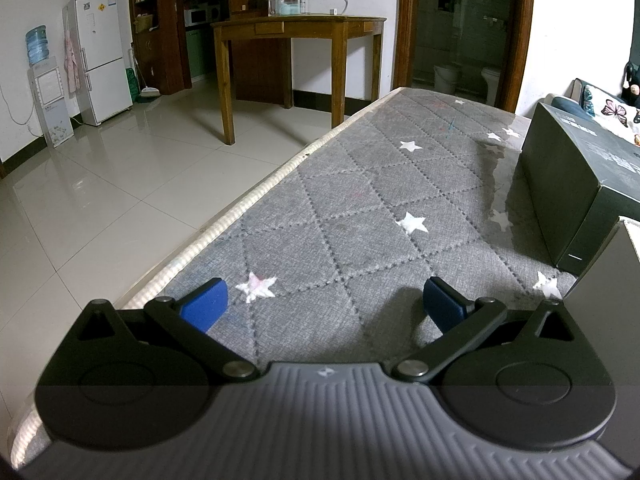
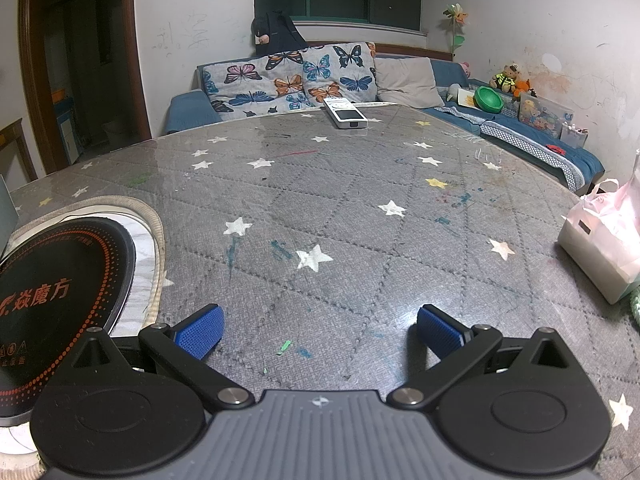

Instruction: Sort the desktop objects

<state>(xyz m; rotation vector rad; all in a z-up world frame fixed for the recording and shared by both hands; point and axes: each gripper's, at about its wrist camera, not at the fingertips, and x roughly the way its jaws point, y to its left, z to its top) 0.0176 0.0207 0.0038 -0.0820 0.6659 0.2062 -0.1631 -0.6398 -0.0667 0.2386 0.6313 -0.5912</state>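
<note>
right gripper (image 2: 320, 326) sits lowest in the right wrist frame, blue fingers (image 2: 200, 332) spread wide, nothing between them, just grey star-print cover on the bench (image 2: 340, 220). left gripper (image 1: 326, 306) the same in the left wrist frame: fingers (image 1: 206, 304) wide, empty, hovering near the bench's pale edge trim.

objects to sort, as far as visible:
- white remote (image 2: 345, 114), upper centre of the right wrist frame, at the far bench edge, well apart from the right gripper.
- pink-and-white bag (image 2: 604, 240), right edge of that frame, mid height.
- black round cooktop (image 2: 60, 300) with orange print, lower left, beside the right gripper's left finger; looks set into a cut-out, so probably not for sorting.
- dark box (image 1: 580, 184), right side of the left wrist frame; a grey box corner (image 1: 612, 280) sits just below it.

judgement: no grasp begun; step in hand is picking a first target and approaching. the remote is flat and thin, so come in low, line the fingers across its narrow width, keep them wide until they straddle it. the cover looks glossy; a push could slide the remote off the far edge. the bag is soft; grip the body, not the loose handles. the box looks too broad for one pinch; cannot tell where sorted items go.
</note>
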